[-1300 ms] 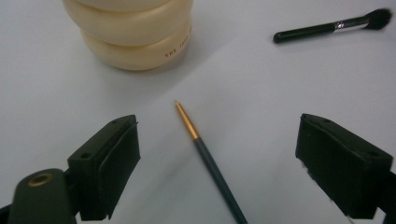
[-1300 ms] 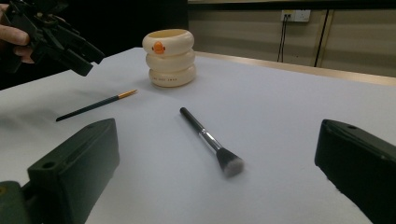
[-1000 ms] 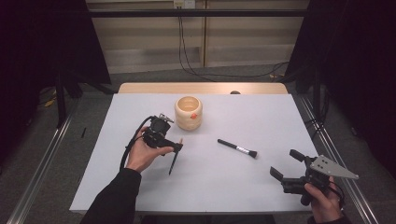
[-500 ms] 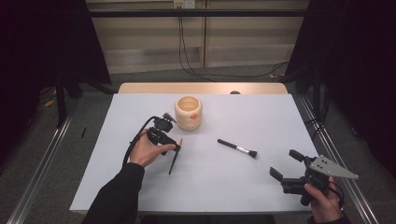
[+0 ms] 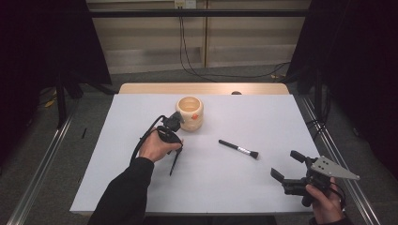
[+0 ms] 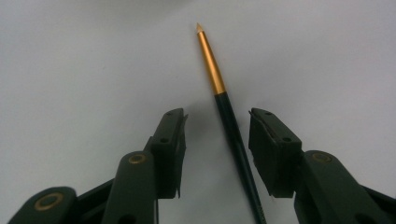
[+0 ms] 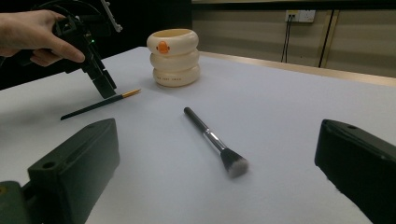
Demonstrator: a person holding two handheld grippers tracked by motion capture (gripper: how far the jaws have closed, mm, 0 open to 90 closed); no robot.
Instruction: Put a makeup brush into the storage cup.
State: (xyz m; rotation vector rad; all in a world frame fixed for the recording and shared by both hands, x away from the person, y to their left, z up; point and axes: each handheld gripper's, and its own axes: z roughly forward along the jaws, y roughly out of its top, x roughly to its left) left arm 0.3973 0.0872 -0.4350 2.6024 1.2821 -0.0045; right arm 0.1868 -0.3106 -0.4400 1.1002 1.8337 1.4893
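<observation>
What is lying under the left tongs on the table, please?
Under the left tongs, between their jaws, lies a thin brush with a dark handle and gold end, flat on the white table. The jaws have just been closing but do not touch it. Its lower handle end is out of sight.

Open table (image 5: 141, 187) surrounds the slim brush (image 6: 229, 121); only the cream holder (image 5: 190, 113) stands near, beyond its tip.

Lab-like recording bay, white table (image 5: 281, 117) between metal floor rails (image 5: 40, 173); black curtains (image 5: 42, 42), trailing wall cables (image 5: 187, 51)
</observation>
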